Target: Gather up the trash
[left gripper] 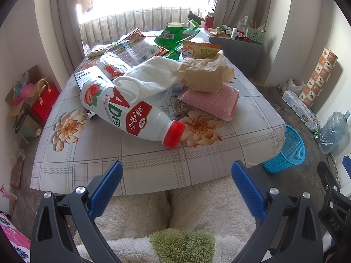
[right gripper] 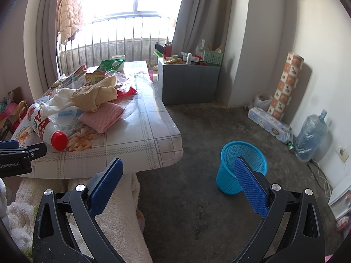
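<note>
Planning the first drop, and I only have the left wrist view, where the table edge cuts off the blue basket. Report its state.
Observer: The blue basket stands upright on the floor, apart from the table; what shows of its inside looks empty.
Operator: Now report the right tool.
Observer: The right tool is open and holds nothing, over the floor between table and basket.

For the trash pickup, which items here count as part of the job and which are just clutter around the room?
Part of the job: white bottle, crumpled brown paper, green wrapper, blue bin, both open grippers, left and right.

Just lying about: pink sponge cloth, water jug, red gift bag.
</note>
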Demonstrator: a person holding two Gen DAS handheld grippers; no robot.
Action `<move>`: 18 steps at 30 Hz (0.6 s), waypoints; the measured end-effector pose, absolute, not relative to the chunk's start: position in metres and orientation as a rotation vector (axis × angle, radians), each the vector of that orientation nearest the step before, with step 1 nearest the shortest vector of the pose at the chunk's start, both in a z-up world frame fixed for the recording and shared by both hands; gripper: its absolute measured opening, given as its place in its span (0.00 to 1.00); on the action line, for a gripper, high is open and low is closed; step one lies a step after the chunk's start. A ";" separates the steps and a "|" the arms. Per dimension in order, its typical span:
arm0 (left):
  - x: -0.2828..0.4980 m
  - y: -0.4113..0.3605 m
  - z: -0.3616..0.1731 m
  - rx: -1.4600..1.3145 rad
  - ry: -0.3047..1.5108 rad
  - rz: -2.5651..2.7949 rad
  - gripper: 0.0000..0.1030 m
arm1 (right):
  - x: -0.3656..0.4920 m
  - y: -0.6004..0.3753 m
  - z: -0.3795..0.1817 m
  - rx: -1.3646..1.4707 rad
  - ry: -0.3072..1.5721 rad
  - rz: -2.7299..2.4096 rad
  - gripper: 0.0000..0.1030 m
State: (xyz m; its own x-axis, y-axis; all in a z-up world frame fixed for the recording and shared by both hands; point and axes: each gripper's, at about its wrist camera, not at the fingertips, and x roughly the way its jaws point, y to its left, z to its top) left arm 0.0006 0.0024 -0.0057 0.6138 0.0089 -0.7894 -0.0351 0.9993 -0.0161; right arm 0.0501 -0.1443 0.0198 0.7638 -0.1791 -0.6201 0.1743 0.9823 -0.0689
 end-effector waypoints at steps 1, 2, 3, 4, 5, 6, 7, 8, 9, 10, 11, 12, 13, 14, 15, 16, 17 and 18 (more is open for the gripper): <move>0.000 0.002 -0.006 -0.031 0.910 0.026 0.94 | 0.050 -0.144 0.019 -0.007 0.675 -0.192 0.94; 0.000 0.002 -0.007 -0.031 0.910 0.025 0.94 | 0.050 -0.144 0.019 -0.007 0.675 -0.192 0.94; 0.000 0.002 -0.007 -0.031 0.910 0.025 0.94 | 0.050 -0.144 0.019 -0.008 0.675 -0.192 0.94; 0.000 0.002 -0.007 -0.031 0.910 0.025 0.94 | 0.050 -0.144 0.019 -0.008 0.675 -0.192 0.94; 0.000 0.002 -0.007 -0.031 0.909 0.025 0.94 | 0.050 -0.144 0.019 -0.007 0.674 -0.192 0.94; 0.000 0.002 -0.007 -0.031 0.909 0.025 0.94 | 0.050 -0.144 0.019 -0.007 0.674 -0.192 0.94; 0.000 0.002 -0.007 -0.032 0.908 0.025 0.94 | 0.050 -0.144 0.019 -0.007 0.674 -0.192 0.94; 0.000 0.002 -0.007 -0.032 0.909 0.025 0.94 | 0.050 -0.144 0.020 -0.008 0.675 -0.192 0.94; 0.000 0.002 -0.007 -0.031 0.910 0.024 0.94 | 0.050 -0.144 0.020 -0.008 0.676 -0.192 0.94; 0.000 0.002 -0.007 -0.031 0.911 0.024 0.94 | 0.050 -0.144 0.020 -0.008 0.676 -0.192 0.94; 0.000 0.002 -0.007 -0.031 0.912 0.024 0.94 | 0.050 -0.144 0.020 -0.008 0.676 -0.192 0.94; 0.000 0.003 -0.008 -0.032 0.914 0.023 0.94 | 0.050 -0.144 0.021 -0.008 0.676 -0.192 0.93; -0.001 0.003 -0.009 -0.032 0.915 0.023 0.94 | 0.050 -0.144 0.021 -0.008 0.676 -0.192 0.93; -0.001 0.003 -0.009 -0.033 0.914 0.023 0.94 | 0.049 -0.143 0.021 -0.008 0.676 -0.192 0.94; -0.001 0.003 -0.009 -0.033 0.914 0.023 0.94 | 0.049 -0.144 0.021 -0.008 0.675 -0.192 0.94; -0.001 0.003 -0.009 -0.033 0.914 0.023 0.94 | 0.049 -0.144 0.022 -0.008 0.676 -0.192 0.94; -0.001 0.003 -0.009 -0.034 0.914 0.021 0.94 | 0.049 -0.143 0.022 -0.007 0.676 -0.192 0.94; 0.000 0.004 -0.009 -0.038 0.915 0.014 0.94 | 0.048 -0.143 0.022 -0.006 0.677 -0.191 0.94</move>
